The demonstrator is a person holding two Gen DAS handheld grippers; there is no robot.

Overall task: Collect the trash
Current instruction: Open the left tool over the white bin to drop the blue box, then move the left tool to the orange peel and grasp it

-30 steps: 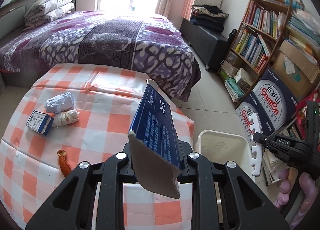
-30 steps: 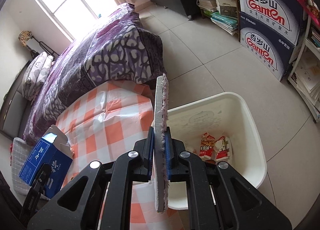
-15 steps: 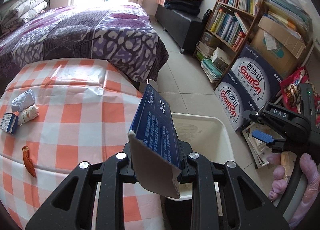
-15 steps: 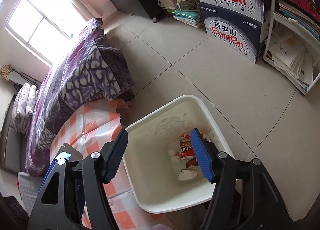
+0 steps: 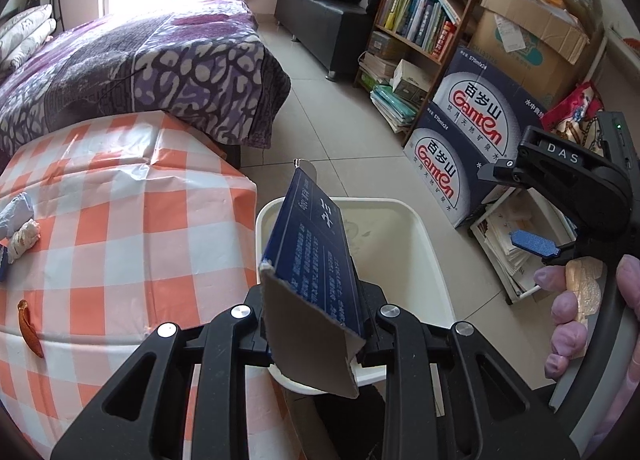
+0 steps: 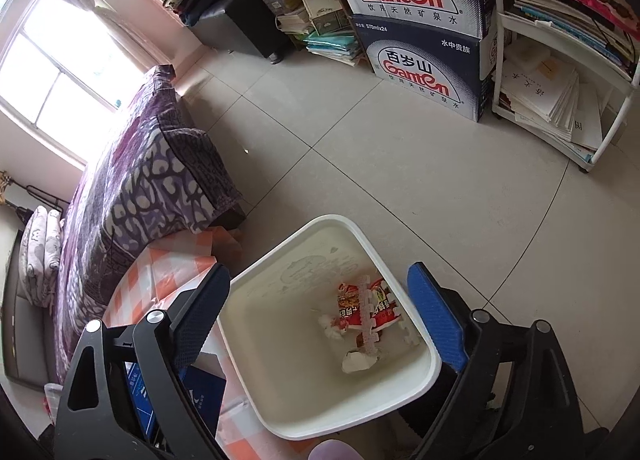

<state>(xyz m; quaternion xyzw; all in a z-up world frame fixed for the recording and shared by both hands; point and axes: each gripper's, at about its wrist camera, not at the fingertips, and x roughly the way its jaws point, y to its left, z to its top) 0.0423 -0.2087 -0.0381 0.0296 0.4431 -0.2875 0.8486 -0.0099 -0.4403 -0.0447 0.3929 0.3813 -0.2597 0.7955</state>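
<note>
Moved: foam strip [image 6: 367, 320] now in the one bin [image 6: 288, 412], below spread right gripper [image 6: 320, 324] jaws.
Left gripper [image 5: 316, 324]: clamps one blue box [image 5: 316, 260].
Bin contents: two red wrappers [image 6: 352, 308], tissue wads.

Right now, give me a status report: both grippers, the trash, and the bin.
Left gripper shut on blue box, over white bin. Right gripper open, empty. Foam strip in bin. Nothing in the way.

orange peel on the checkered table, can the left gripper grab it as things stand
Probably not yet. The left gripper is shut on the blue box over the white bin, so its jaws are full. The orange peel lies uncovered on the tablecloth off to the side.
</note>
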